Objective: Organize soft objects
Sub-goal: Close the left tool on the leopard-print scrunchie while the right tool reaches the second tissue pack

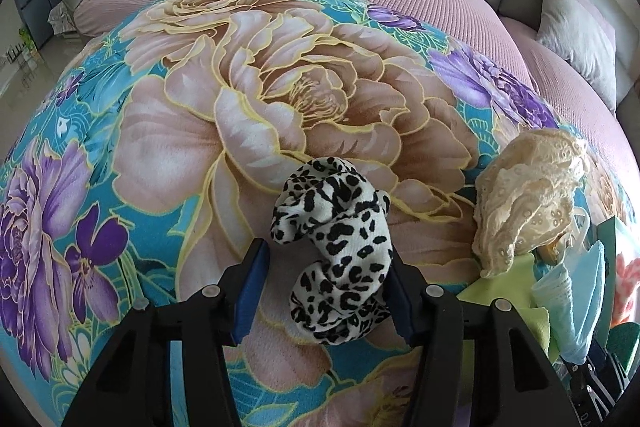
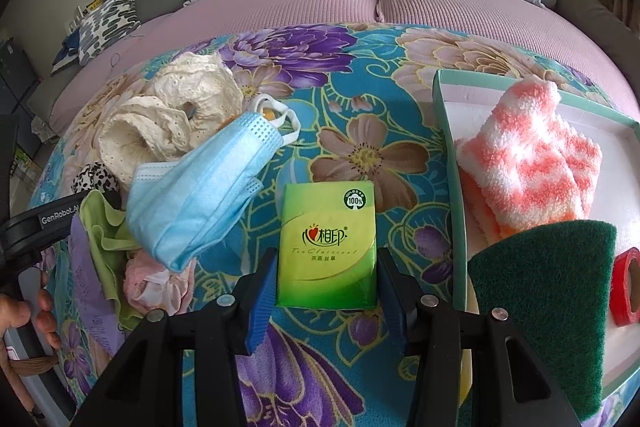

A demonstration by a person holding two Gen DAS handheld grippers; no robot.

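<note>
**Both grippers straddle soft goods on the flowered blanket**

Left gripper (image 1: 324, 287) points steeply down with its blue pads either side of a leopard-print scrunchie (image 1: 334, 251). The right-hand pad touches the fabric, while a gap shows between the left-hand pad and the cloth, so the jaws stand apart around it rather than clamped on it. The scrunchie lies bunched on the floral blanket (image 1: 168, 155), partly reaching out past the fingertips. To its right sits a cream lace scrunchie (image 1: 528, 199), apart from the leopard one, and beyond that, at the edge of the view, a lime cloth (image 1: 508, 287) and a blue face mask (image 1: 576, 303).

Right gripper (image 2: 326, 287) brackets the lower half of a green tissue pack (image 2: 328, 243), which lies flat on the blanket. Each pad runs along a side edge of the pack; whether they press on it I cannot tell. Left of the pack, the face mask rests atop the lime cloth and the lace scrunchie. Right of it stands a shallow green-rimmed tray (image 2: 448, 147) holding a folded pink-and-white fuzzy cloth (image 2: 532, 155), a dark green scouring pad (image 2: 544, 291) and a red tape roll (image 2: 626, 287).
</note>
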